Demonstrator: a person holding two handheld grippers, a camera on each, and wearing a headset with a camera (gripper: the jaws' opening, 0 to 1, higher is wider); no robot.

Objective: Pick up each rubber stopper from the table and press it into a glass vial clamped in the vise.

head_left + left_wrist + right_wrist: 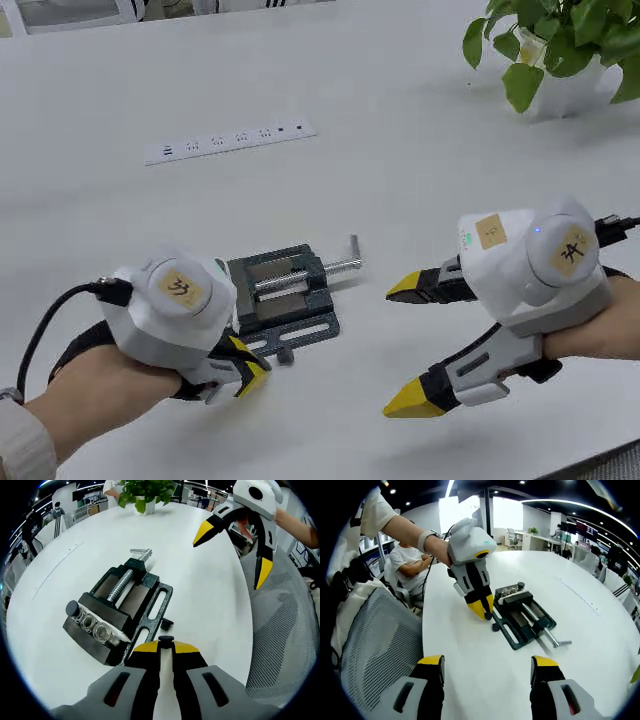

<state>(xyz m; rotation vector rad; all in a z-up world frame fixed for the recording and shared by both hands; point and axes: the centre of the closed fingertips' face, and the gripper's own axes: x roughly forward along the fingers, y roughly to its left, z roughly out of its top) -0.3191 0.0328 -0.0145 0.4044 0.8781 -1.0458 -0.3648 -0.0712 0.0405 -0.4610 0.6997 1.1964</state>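
A dark metal vise (285, 295) (125, 597) (525, 615) sits mid-table with a row of clear glass vials (95, 625) (509, 591) clamped in its jaws. The end vial carries a black stopper (73, 608). My left gripper (250, 375) (165, 647) (482, 607) is just beside the vise base, shut on a small black rubber stopper (165, 640). Another small black piece (166, 624) (496, 627) lies on the table at the vise's slotted foot. My right gripper (407, 345) (487, 661) (232, 555) hovers open and holds nothing, to the right of the vise.
A white power strip (230, 140) lies farther back on the white table (420, 150). A potted plant (560, 50) stands at the far right corner. A mesh chair (280, 630) (375, 645) is at the near table edge. A seated person (410, 562) is beyond the table.
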